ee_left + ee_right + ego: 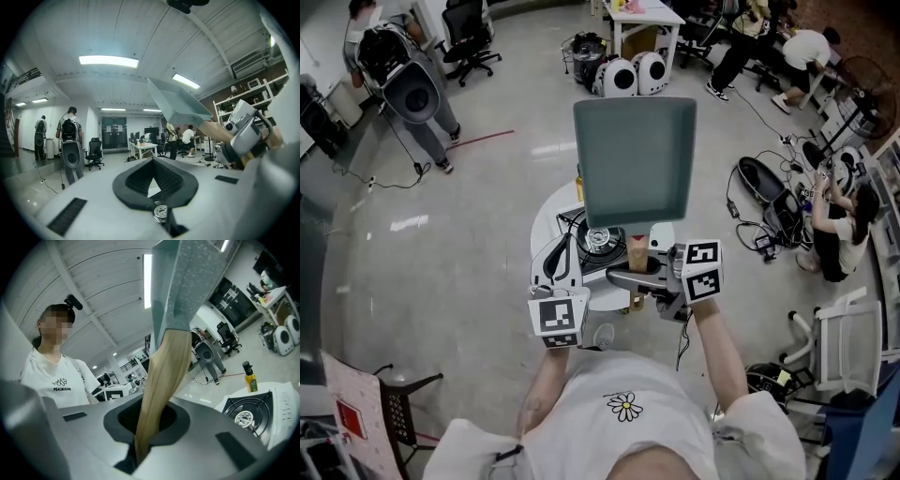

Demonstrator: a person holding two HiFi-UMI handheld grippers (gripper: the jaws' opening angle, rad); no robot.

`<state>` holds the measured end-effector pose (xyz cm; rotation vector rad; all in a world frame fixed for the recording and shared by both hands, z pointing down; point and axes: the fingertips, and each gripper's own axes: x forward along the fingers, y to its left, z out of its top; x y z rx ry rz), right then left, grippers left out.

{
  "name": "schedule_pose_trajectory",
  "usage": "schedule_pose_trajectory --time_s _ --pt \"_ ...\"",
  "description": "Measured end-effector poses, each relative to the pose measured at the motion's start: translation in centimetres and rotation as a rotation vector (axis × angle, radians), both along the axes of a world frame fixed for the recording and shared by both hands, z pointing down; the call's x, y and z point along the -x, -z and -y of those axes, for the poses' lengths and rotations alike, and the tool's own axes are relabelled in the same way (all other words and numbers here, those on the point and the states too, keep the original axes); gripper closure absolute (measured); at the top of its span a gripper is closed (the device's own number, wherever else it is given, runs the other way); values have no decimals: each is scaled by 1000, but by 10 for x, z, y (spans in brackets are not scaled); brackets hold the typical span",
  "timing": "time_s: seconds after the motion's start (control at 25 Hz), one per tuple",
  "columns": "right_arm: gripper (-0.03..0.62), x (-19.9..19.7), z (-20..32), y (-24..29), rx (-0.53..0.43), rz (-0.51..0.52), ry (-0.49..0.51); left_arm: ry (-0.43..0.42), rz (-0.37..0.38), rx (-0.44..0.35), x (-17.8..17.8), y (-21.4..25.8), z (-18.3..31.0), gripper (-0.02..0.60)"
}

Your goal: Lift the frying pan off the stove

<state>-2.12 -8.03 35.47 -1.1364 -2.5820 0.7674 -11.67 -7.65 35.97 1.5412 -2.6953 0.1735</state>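
I am reading the right gripper (145,439) as clamping on the wooden handle (161,380) of the frying pan (635,155). The handle is rising steeply out of the jaws. The square grey pan is hanging clear above the stove (598,239), and its near edge is overlapping the burner in the head view. The gripper view is showing open air between the pan's underside and the stove (246,411).

The left gripper (562,272) is sitting just beside the right gripper (645,272), at the stove's left edge. Its jaws are resting together on nothing, and the pan (180,104) is showing up and to its right.

An oil bottle (251,376) is standing behind the stove. The round white table (546,220) is giving way to bare floor on the left. Cables (759,220) are crowding the right.
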Motion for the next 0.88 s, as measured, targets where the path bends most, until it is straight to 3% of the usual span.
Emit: schedule_pose_trajectory --time_s 0.88 --pt "583 -2 -10 14 3 9 17 -7 0 0 -3 8 -10 581"
